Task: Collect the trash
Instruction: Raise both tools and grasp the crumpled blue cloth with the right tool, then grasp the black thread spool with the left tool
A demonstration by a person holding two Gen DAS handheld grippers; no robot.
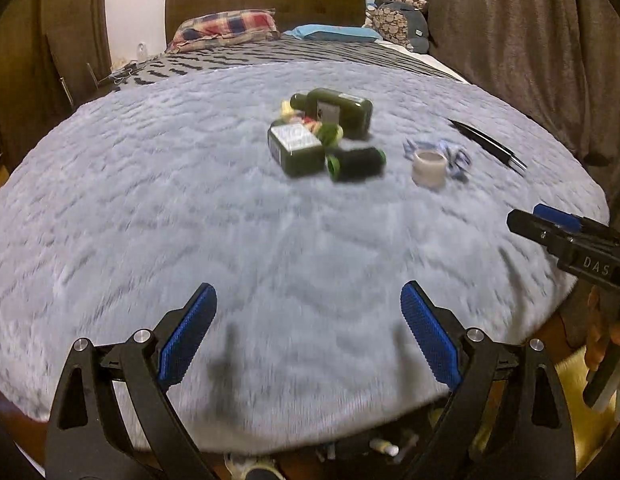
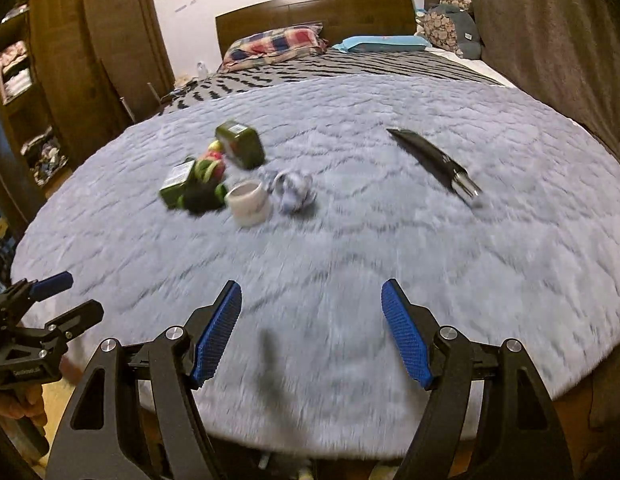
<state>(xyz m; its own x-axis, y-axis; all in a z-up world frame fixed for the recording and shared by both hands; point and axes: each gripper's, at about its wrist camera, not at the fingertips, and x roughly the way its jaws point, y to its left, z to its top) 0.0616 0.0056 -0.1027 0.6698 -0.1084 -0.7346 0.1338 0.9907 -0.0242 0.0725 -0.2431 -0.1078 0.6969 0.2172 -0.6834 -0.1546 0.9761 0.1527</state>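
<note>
A pile of trash lies on the grey furry blanket [image 1: 190,184]: dark green bottles [image 1: 337,110], a green box with a white label [image 1: 296,148], a small dark green jar [image 1: 355,164], a white paper cup [image 1: 429,166], a crumpled blue-white wrapper [image 1: 455,158] and a black flat packet [image 1: 487,144]. The right wrist view shows the cup [image 2: 249,202], wrapper [image 2: 294,190], green bottles [image 2: 240,144] and black packet [image 2: 433,158]. My left gripper [image 1: 308,332] is open and empty, near the bed's front edge. My right gripper [image 2: 311,328] is open and empty too.
The bed [image 1: 310,56] has a wooden headboard [image 1: 266,0], a plaid pillow [image 1: 226,26] and a blue pillow [image 1: 333,34]. Brown curtains [image 1: 509,40] hang at the right. A wooden wardrobe [image 2: 90,40] stands at the left. Small items lie on the floor below the bed edge [image 1: 383,448].
</note>
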